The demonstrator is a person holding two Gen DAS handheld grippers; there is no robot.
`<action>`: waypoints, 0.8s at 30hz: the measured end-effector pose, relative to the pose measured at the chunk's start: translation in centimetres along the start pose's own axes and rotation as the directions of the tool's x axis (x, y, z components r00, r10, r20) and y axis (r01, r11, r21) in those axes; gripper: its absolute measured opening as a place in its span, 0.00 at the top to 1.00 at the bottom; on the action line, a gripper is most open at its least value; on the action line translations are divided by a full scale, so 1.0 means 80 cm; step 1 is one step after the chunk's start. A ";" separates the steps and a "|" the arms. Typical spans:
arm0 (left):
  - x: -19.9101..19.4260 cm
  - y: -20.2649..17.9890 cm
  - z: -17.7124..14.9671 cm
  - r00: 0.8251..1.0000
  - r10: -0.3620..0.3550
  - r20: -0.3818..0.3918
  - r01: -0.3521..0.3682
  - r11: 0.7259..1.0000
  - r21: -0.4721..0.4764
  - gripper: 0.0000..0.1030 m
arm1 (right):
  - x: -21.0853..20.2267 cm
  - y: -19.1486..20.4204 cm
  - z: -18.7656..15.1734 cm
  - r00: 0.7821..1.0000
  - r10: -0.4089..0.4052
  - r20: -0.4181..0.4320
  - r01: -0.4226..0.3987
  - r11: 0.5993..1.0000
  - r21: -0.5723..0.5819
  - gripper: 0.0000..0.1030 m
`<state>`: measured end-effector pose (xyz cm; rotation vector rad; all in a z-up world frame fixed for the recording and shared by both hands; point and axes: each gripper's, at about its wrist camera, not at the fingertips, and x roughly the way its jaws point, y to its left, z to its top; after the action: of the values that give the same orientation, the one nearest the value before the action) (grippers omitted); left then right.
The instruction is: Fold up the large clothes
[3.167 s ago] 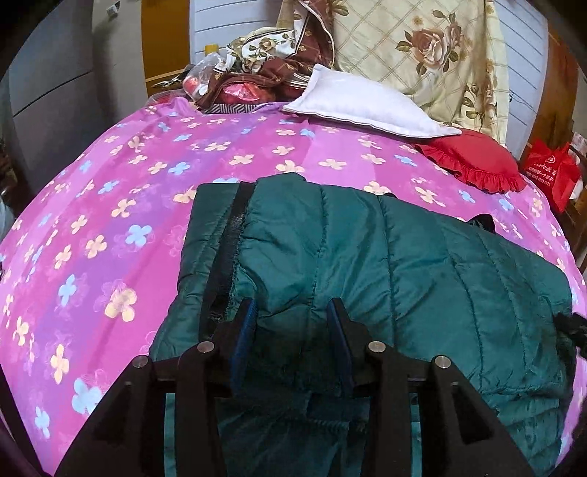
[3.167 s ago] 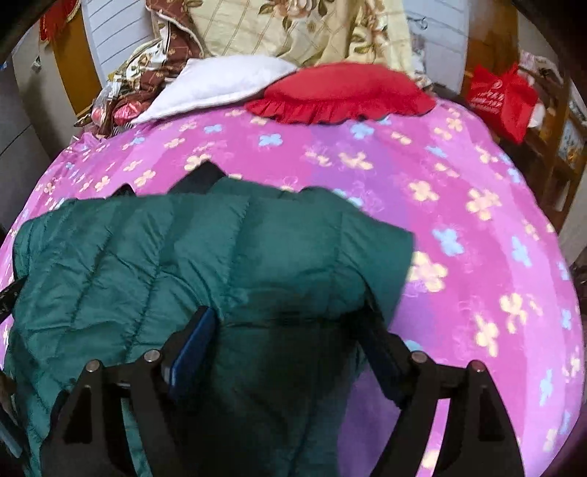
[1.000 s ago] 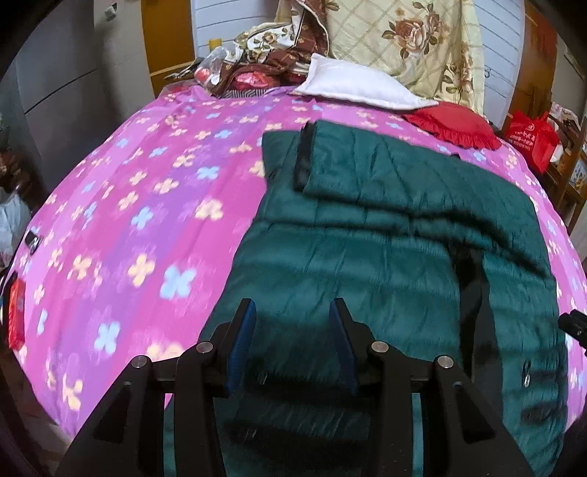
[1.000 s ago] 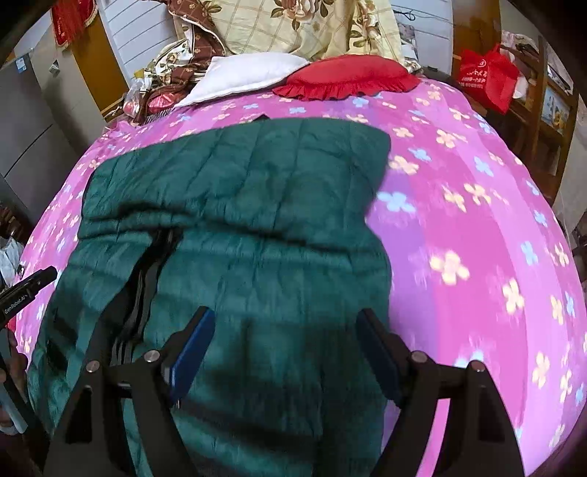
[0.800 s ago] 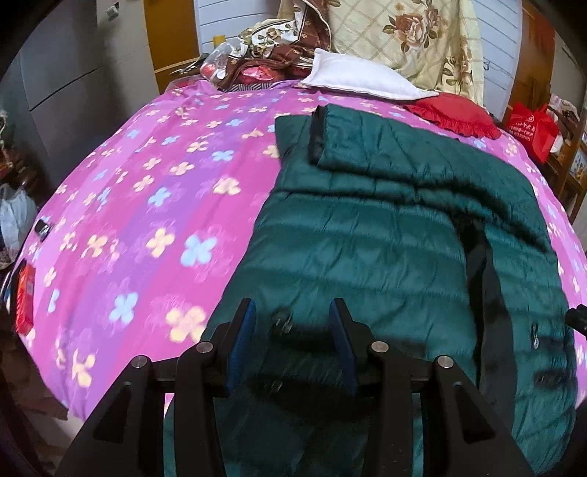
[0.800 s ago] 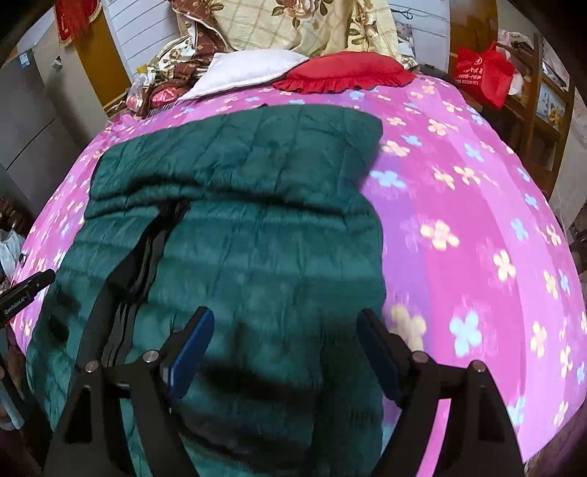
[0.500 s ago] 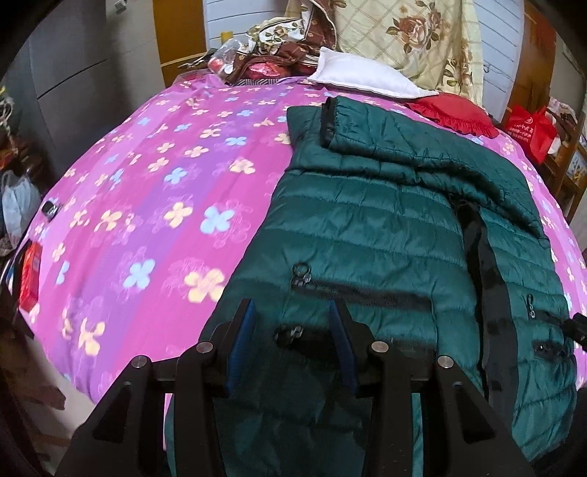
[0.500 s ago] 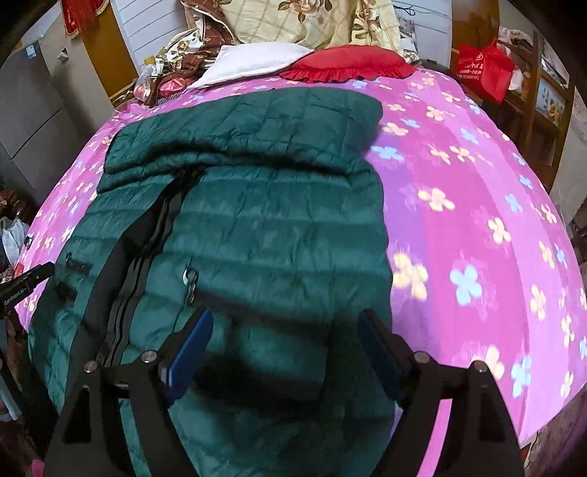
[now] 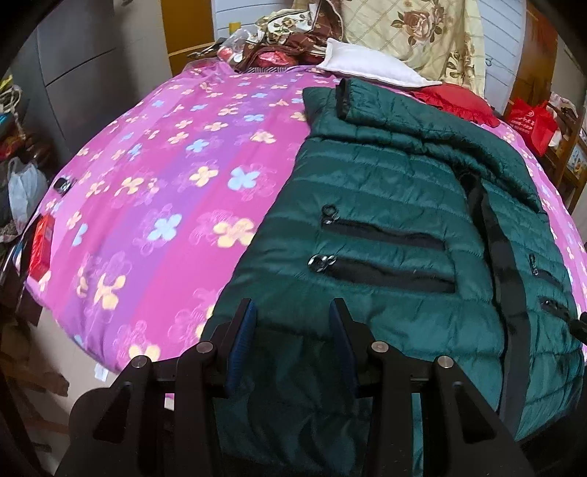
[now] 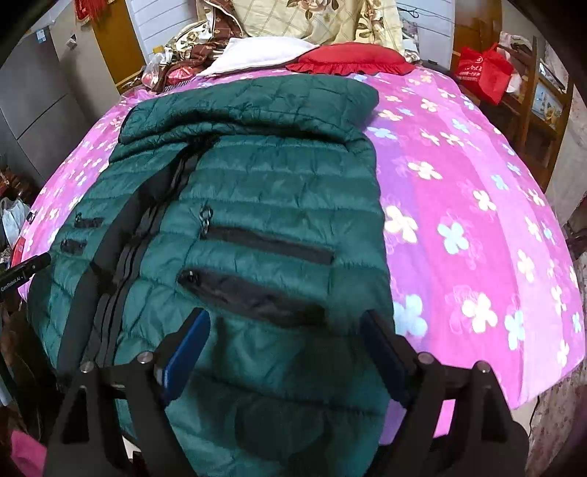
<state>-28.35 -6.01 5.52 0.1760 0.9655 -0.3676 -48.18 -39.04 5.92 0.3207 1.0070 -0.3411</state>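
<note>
Two grippers over the near hem of a dark green quilted puffer jacket [image 9: 385, 205], spread front-up on a bed with a pink flowered bedsheet [image 9: 176, 190]. Jacket zipped down the middle with a black zipper [image 10: 146, 235], sleeves folded across the upper part toward the pillows, hem hanging over the near bed edge. Four black pocket zips, two per side, nearest ones just ahead of each tool. Left gripper [image 9: 291, 345] with jaws parted a moderate gap, blue pads either side of the hem fabric, nothing pinched. Right gripper [image 10: 282, 348] spread wide, likewise straddling the hem without clasping it. Beyond the jacket: white pillow [image 10: 256, 53], red ruffled cushion [image 10: 348, 57] beside it, floral quilt [image 9: 422, 33] propped against the wall. Off to the right, red bag [image 10: 482, 69] beside a wooden shelf unit.
</note>
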 end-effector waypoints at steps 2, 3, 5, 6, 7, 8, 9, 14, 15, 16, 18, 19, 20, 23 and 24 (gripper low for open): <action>0.000 0.005 -0.004 1.000 0.003 -0.005 -0.003 1.000 -0.006 0.77 | -0.001 -0.002 -0.006 1.000 -0.001 -0.008 0.001 1.000 0.002 0.14; 0.000 0.007 -0.005 1.000 0.005 -0.006 -0.005 1.000 -0.008 0.77 | -0.001 -0.002 -0.008 1.000 -0.001 -0.011 0.001 1.000 0.002 0.14; -0.001 0.012 -0.009 1.000 0.010 -0.008 -0.010 1.000 -0.011 0.77 | -0.001 -0.003 -0.013 1.000 -0.007 -0.015 0.007 1.000 -0.001 0.14; -0.002 0.014 -0.011 1.000 0.011 -0.009 -0.012 1.000 -0.012 0.77 | -0.002 -0.004 -0.015 1.000 -0.009 -0.016 0.009 1.000 -0.001 0.14; -0.002 0.016 -0.012 1.000 0.012 -0.010 -0.013 1.000 -0.014 0.77 | -0.003 -0.005 -0.017 1.000 -0.008 -0.016 0.008 1.000 0.000 0.14; -0.002 0.018 -0.014 1.000 0.013 -0.012 -0.013 1.000 -0.016 0.77 | -0.004 -0.005 -0.019 1.000 -0.007 -0.017 0.007 1.000 0.001 0.14; -0.003 0.019 -0.015 1.000 0.012 -0.014 -0.012 1.000 -0.018 0.77 | -0.005 -0.006 -0.020 1.000 -0.008 -0.017 0.008 1.000 0.002 0.14; -0.006 0.030 -0.022 1.000 -0.015 -0.025 0.014 1.000 -0.027 0.77 | -0.014 -0.009 -0.028 1.000 -0.008 -0.020 0.008 1.000 0.000 0.13; -0.007 0.033 -0.023 0.999 -0.028 -0.030 0.027 0.999 -0.031 0.77 | -0.015 -0.010 -0.030 1.000 -0.009 -0.021 0.009 1.000 0.001 0.13; -0.007 0.038 -0.023 0.998 -0.049 -0.036 0.048 0.998 -0.042 0.77 | -0.017 -0.012 -0.032 1.000 -0.012 -0.021 0.012 1.000 0.001 0.13; -0.007 0.052 -0.024 0.993 -0.108 -0.048 0.104 0.991 -0.083 0.77 | -0.020 -0.018 -0.037 0.999 -0.017 -0.029 0.018 1.000 0.004 0.13; -0.007 0.058 -0.023 0.990 -0.130 -0.054 0.124 0.987 -0.102 0.77 | -0.021 -0.021 -0.039 0.999 -0.020 -0.033 0.020 1.000 0.006 0.13; -0.007 0.067 -0.023 0.987 -0.148 -0.057 0.140 0.983 -0.122 0.76 | -0.022 -0.024 -0.042 0.999 -0.024 -0.038 0.024 1.000 0.010 0.13; -0.007 0.077 -0.023 0.987 -0.149 -0.055 0.140 0.980 -0.144 0.66 | -0.023 -0.039 -0.050 0.998 -0.022 -0.053 0.023 0.999 0.035 0.12; -0.005 0.081 -0.023 0.986 -0.155 -0.060 0.144 0.977 -0.155 0.65 | -0.022 -0.046 -0.053 0.998 -0.015 -0.062 0.018 0.999 0.047 0.11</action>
<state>-27.52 0.62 4.71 -0.0213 1.0761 -0.4267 -53.86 -40.35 4.96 0.3679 1.0641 -0.3726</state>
